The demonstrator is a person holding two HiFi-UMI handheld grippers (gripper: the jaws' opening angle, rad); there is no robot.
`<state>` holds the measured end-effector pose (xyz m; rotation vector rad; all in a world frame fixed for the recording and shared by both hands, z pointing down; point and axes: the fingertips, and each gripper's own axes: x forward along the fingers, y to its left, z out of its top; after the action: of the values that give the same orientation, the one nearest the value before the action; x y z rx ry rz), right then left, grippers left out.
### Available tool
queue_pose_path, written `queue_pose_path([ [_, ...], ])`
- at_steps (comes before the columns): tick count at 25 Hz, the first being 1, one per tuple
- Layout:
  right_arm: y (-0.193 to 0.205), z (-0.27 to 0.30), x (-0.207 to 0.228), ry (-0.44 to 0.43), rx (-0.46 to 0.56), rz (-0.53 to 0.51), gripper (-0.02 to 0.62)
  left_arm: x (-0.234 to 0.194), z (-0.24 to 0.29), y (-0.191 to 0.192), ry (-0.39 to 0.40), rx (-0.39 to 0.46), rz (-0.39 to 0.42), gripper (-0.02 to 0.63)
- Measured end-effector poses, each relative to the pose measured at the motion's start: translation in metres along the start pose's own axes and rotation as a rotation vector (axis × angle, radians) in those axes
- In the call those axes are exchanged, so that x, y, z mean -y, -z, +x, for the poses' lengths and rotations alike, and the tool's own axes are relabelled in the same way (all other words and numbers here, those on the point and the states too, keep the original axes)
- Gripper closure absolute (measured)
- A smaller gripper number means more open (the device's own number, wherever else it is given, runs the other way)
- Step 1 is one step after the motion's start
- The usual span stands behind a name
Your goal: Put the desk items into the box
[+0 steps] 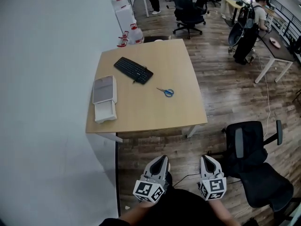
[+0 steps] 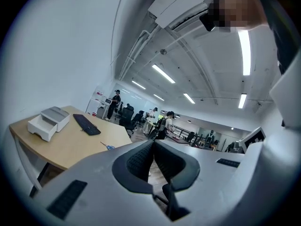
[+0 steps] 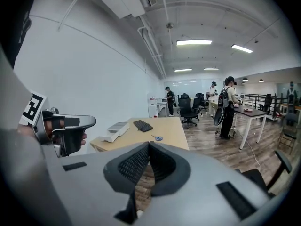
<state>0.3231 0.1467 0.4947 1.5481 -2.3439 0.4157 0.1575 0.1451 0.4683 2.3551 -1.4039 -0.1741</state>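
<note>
Both grippers are held side by side at the near edge of the scene, well apart from the desk. The jaws of the left gripper are pressed together with nothing between them, and so are those of the right gripper. The white box is set at the desk's left edge; its inside cannot be made out. The black keyboard lies farther back. The blue-handled scissors lie right of the box, their blades too small to read.
</note>
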Motion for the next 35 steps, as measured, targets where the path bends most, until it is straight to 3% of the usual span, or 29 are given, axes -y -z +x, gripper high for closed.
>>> queue_pose_path([
  [4, -0.025, 0.045, -0.009, 0.023, -0.017, 0.005, 0.535, -0.038, 0.025, -0.015, 0.042, 0.021, -0.033, 0.591],
  [7, -0.046, 0.077, -0.017, 0.046, -0.001, -0.048, 0.535, -0.068, 0.043, -0.024, 0.02, 0.011, -0.005, 0.59],
  [15, -0.07, 0.142, -0.03, 0.057, -0.021, -0.05, 0.535, -0.118, 0.075, -0.061, 0.049, 0.042, 0.057, 0.589],
  [24, -0.085, 0.167, -0.05, 0.03, -0.041, -0.109, 0.535, -0.16, 0.084, -0.063, 0.013, 0.052, 0.008, 0.591],
  [35, -0.091, 0.183, -0.065, -0.036, -0.02, -0.163, 0.535, -0.171, 0.072, -0.051, -0.03, 0.024, -0.014, 0.589],
])
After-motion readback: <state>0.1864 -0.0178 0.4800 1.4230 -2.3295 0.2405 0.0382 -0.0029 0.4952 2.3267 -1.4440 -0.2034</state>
